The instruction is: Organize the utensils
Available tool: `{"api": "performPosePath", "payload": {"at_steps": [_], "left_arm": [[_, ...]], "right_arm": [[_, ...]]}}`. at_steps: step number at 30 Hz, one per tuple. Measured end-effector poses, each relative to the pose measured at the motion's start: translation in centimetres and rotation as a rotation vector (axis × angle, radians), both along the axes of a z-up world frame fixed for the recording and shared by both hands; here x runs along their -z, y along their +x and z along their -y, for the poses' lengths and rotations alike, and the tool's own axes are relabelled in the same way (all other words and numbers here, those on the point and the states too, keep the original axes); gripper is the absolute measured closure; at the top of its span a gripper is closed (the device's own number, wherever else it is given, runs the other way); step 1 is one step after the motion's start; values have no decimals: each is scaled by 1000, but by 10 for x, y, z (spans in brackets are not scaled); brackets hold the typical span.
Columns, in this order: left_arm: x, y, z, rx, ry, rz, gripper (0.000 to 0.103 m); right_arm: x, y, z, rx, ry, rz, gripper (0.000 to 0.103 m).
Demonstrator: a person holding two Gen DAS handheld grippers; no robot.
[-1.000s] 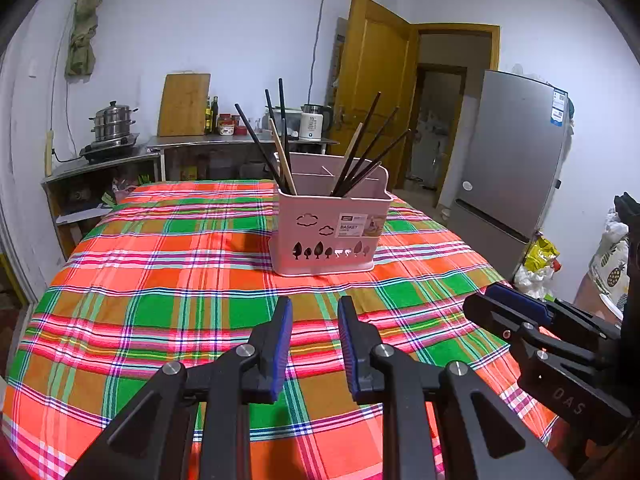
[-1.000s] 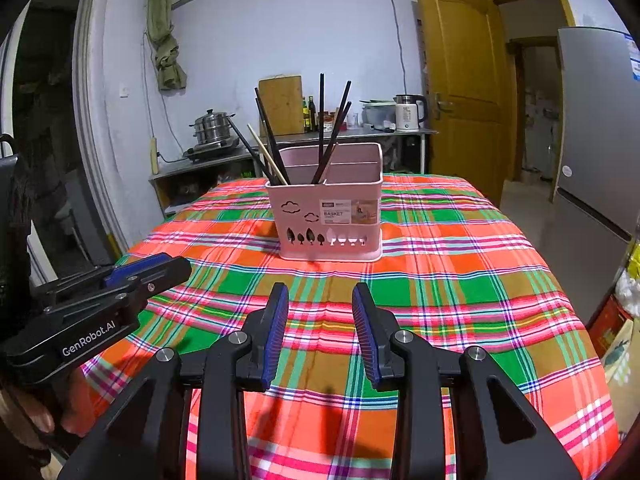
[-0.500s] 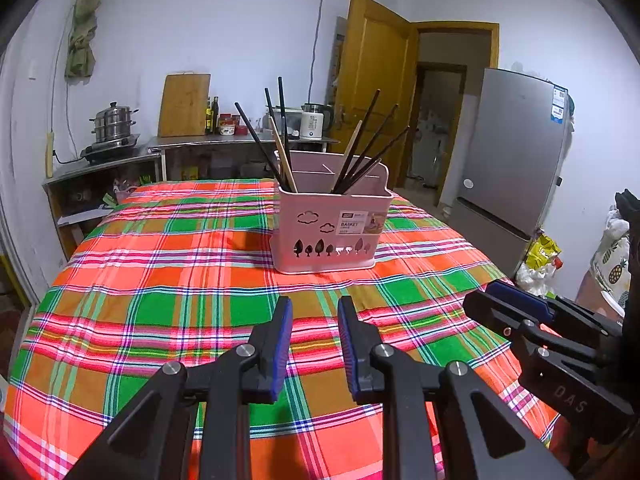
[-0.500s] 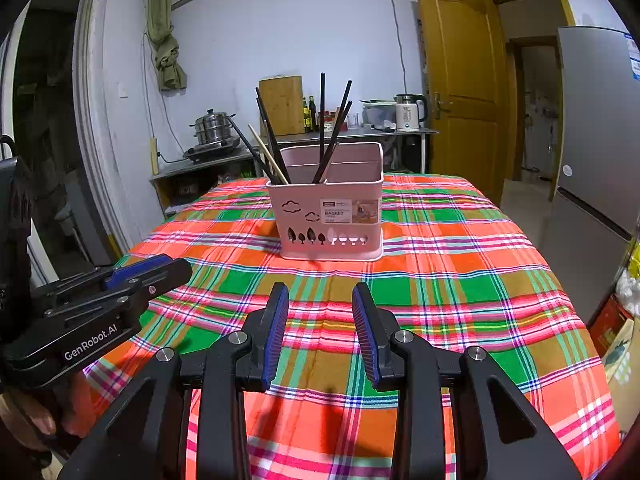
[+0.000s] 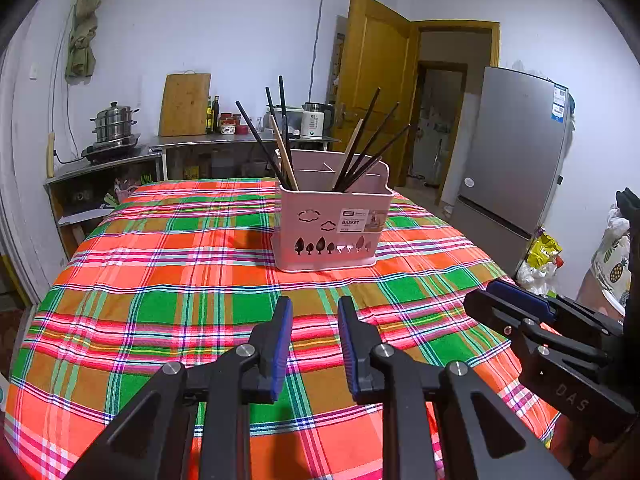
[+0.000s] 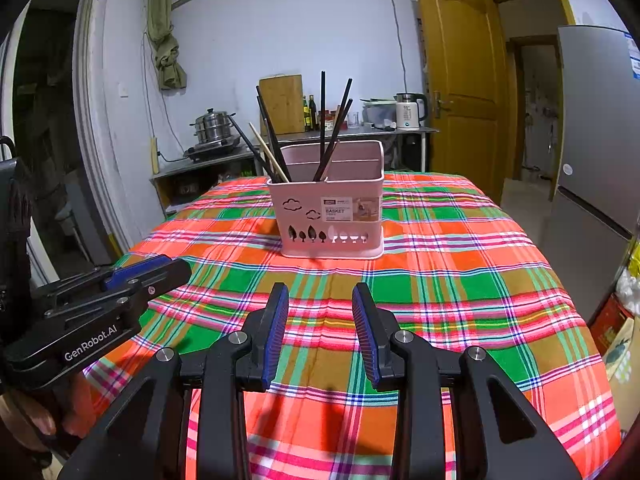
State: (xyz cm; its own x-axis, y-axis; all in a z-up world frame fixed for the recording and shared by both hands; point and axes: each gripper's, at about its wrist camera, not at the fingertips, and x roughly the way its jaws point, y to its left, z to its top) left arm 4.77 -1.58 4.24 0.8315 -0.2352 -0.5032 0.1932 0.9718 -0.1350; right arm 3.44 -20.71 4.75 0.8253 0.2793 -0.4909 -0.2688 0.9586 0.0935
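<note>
Toward the far middle of the table [image 5: 120, 320], on its plaid cloth of orange, green and pink, stands one pink utensil basket [image 5: 332, 228], upright; its front label reads "BASKET" in dark letters, with smaller print around it too small to read; two cloud outlines are cut above a row of tree-shaped holes near its base. Sticking up from the basket are chopsticks [image 5: 280, 136], dark ones and pale wooden ones, leaning in two bunches, one in the left compartment and one further right; roughly nine or ten in all, though some overlap and the count is unsure.

Near the table's close edge, the left claw [image 5: 314, 312] hovers over the cloth, released, its blue-padded fingers a little apart with nothing between them; in the right wrist view its side reads "GenRobot.AI", and a person's hand [image 6: 52, 420] grips its handle. The right claw [image 6: 320, 300] is likewise released and empty, its gap wider; its body shows the letters "DAS" in the left wrist view. Both claws are well apart from the basket.

Behind the table, one white kettle [image 6: 408, 114], one cutting board [image 5: 185, 104] leaning on the wall, one stacked steel steamer pot [image 5: 114, 122], and one grey fridge [image 5: 516, 148] bearing a blue sticker too small to read.
</note>
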Motion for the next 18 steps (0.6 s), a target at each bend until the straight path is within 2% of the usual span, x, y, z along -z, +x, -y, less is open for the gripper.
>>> {"api": "performPosePath", "payload": {"at_steps": [18], "left_arm": [[1,-1,2,8,15,-7,80]], "right_arm": [[1,0,0,0,0,-2,69]]}}
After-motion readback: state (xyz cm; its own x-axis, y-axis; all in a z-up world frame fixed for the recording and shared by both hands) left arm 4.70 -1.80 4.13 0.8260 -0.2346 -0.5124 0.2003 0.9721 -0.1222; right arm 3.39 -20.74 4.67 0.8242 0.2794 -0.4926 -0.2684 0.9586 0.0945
